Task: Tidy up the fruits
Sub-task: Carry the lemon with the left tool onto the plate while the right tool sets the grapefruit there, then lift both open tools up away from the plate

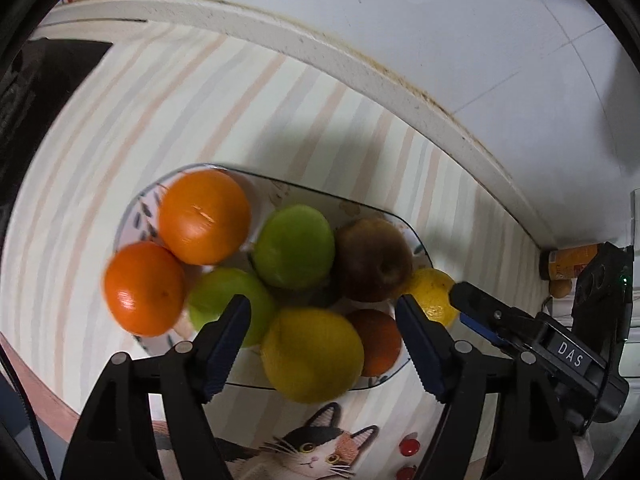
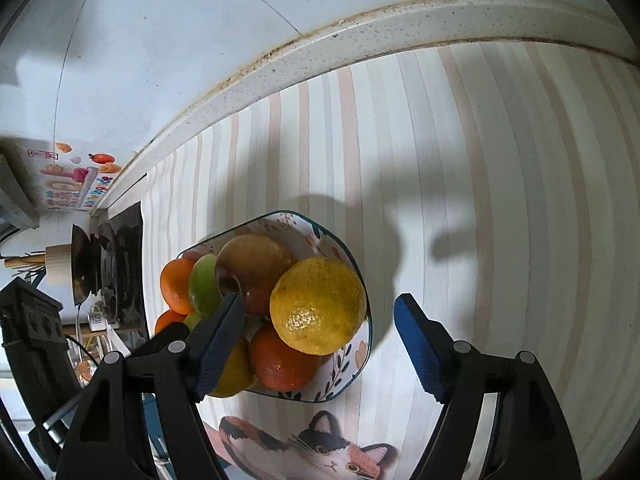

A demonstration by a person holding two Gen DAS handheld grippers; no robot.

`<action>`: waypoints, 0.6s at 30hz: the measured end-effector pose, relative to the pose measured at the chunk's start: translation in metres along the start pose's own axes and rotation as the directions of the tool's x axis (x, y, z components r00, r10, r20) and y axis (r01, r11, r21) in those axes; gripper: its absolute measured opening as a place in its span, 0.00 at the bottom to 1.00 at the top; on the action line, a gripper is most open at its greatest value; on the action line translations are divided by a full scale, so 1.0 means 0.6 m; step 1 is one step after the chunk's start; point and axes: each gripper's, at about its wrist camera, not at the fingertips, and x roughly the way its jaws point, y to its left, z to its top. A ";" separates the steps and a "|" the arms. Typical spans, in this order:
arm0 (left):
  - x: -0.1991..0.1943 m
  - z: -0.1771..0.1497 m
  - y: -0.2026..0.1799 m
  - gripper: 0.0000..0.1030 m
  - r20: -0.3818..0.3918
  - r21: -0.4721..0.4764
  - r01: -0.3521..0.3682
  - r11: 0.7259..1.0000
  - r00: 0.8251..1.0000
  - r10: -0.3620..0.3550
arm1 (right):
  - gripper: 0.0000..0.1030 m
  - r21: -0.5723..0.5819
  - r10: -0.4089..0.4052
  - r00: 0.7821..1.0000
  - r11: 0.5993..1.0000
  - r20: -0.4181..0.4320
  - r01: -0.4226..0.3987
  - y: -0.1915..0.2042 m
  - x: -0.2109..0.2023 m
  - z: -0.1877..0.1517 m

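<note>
A patterned plate (image 1: 141,216) on a striped mat holds a pile of fruit: two oranges (image 1: 204,216), two green apples (image 1: 296,246), a brownish apple (image 1: 374,260), a dark orange (image 1: 378,340) and two lemons. My left gripper (image 1: 324,312) hovers open over the plate's near side, and the big lemon (image 1: 312,354) lies between its pads, untouched. My right gripper (image 2: 320,320) is open around the other lemon (image 2: 318,304) on the plate's (image 2: 344,364) right side, with a gap at the right pad. One of its fingers (image 1: 468,294) shows beside that lemon (image 1: 434,296).
The cat-print striped mat (image 2: 460,200) covers the counter, with a raised speckled ledge (image 2: 360,40) and white tiled wall behind. A stove (image 2: 120,264) with a dark pot (image 2: 82,268) stands left of the plate. A small orange bottle (image 1: 568,264) lies by the wall at right.
</note>
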 end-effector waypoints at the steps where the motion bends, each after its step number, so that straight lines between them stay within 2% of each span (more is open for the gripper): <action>1: -0.006 -0.001 0.002 0.71 0.009 0.001 -0.009 1.000 1.000 0.009 | 0.81 -0.004 -0.007 1.000 1.000 0.000 0.007 0.001 -0.002 -0.001; 3: -0.020 -0.007 0.008 0.80 0.035 0.011 -0.041 0.999 0.999 0.041 | 0.87 -0.019 -0.030 0.999 0.999 0.011 0.030 0.003 -0.008 -0.005; 4: -0.025 -0.009 0.011 0.88 0.046 0.016 -0.057 0.998 0.997 0.056 | 0.87 -0.028 -0.037 0.999 0.999 0.016 0.037 0.005 -0.012 -0.008; 5: -0.031 -0.014 0.015 0.89 0.064 0.023 -0.081 0.996 0.995 0.080 | 0.87 -0.039 -0.044 0.999 0.998 0.020 0.045 0.006 -0.016 -0.012; 7: -0.038 -0.027 0.023 0.89 0.078 0.038 -0.142 0.989 0.987 0.139 | 0.87 -0.053 -0.070 0.997 0.996 0.021 0.071 0.008 -0.022 -0.021; 11: -0.060 -0.062 0.036 0.89 0.129 0.058 -0.246 0.968 0.963 0.237 | 0.93 -0.150 -0.211 0.974 0.963 0.088 0.222 0.032 -0.048 -0.054; 15: -0.084 -0.098 0.044 0.89 0.166 0.063 -0.312 0.948 0.940 0.298 | 0.93 -0.256 -0.293 0.945 0.912 0.145 0.322 0.062 -0.073 -0.108; 18: -0.105 -0.123 0.050 0.89 0.180 0.056 -0.328 0.943 0.932 0.314 | 0.93 -0.301 -0.308 0.937 0.889 0.167 0.345 0.076 -0.089 -0.145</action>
